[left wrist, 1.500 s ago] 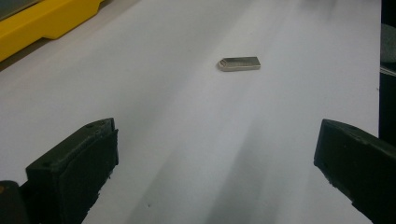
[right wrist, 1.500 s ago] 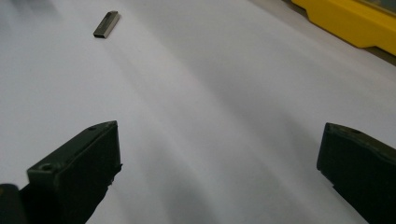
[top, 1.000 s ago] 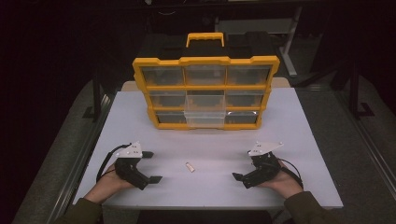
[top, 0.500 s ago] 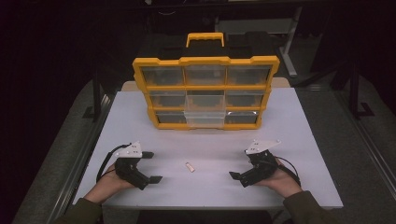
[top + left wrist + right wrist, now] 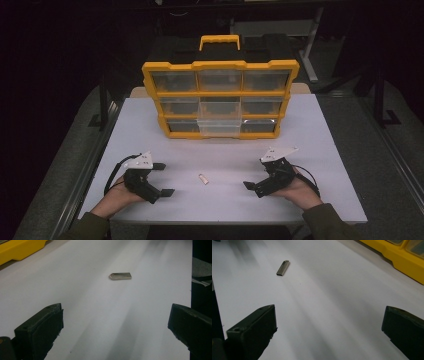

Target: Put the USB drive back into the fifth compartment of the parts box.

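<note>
We take the small metal USB stick (image 5: 120,276) as the thing in hand: it lies flat on the white table (image 5: 330,145), near the front edge, about midway between our two tongs and well apart from each. It looks like a thin, stiff, bare-metal slab, so we judge it light and rigid but slippery, and so low on the table that the jaws must come right down to the surface to catch it. We would take hold across its two long narrow edges, near the middle of its length, since the flat faces offer nothing to pinch while it lies down.

Our left tongs (image 5: 162,179) rest on the table with the jaws wide apart and nothing between them; the left gripper view looks straight at the stick ahead. Our right tongs (image 5: 256,186) also stand apart and empty, with the stick off to the left in their own view.

Behind it stands a yellow organiser case (image 5: 220,100), upright, handle on top.

The count: one stick, one case showing nine clear drawers, two tongs.
</note>
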The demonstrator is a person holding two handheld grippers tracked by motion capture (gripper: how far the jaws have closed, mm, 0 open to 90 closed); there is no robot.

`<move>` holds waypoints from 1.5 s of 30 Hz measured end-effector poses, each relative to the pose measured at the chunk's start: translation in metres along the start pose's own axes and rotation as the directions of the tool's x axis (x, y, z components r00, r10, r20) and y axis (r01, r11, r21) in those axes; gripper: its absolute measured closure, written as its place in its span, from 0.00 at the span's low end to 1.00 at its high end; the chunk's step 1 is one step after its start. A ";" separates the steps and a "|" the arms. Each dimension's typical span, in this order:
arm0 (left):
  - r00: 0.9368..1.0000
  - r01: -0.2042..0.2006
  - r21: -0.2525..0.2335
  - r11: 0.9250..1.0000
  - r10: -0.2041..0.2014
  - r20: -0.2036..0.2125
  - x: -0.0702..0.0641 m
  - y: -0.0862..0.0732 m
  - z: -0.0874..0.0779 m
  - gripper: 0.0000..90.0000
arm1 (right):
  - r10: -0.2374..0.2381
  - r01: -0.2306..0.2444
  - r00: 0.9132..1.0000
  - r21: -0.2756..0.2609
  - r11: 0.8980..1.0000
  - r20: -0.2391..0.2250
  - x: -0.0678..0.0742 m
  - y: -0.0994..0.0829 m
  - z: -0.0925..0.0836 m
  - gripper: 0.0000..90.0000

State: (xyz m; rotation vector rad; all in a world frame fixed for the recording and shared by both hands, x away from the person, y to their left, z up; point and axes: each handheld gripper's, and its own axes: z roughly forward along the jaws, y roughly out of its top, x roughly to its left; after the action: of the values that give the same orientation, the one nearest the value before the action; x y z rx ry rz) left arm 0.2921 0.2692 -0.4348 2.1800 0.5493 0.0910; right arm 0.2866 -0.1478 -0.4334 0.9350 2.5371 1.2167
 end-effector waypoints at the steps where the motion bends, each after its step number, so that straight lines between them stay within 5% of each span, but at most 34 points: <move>1: 1.000 0.000 0.000 1.000 0.000 0.000 0.000 0.000 0.000 0.00 | 0.000 0.000 1.000 0.000 1.000 0.000 0.000 0.000 0.000 0.00; 45: 1.000 -0.003 -0.006 1.000 0.003 0.005 -0.002 0.001 -0.001 0.00 | -0.032 0.032 0.998 0.009 0.999 -0.052 0.007 0.034 0.020 0.00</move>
State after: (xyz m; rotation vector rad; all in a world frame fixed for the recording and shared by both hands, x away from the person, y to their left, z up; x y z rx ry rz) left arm 0.2909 0.2683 -0.4334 2.1742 0.5423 0.0881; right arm 0.3051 -0.1145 -0.4205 0.8727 2.5896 1.2361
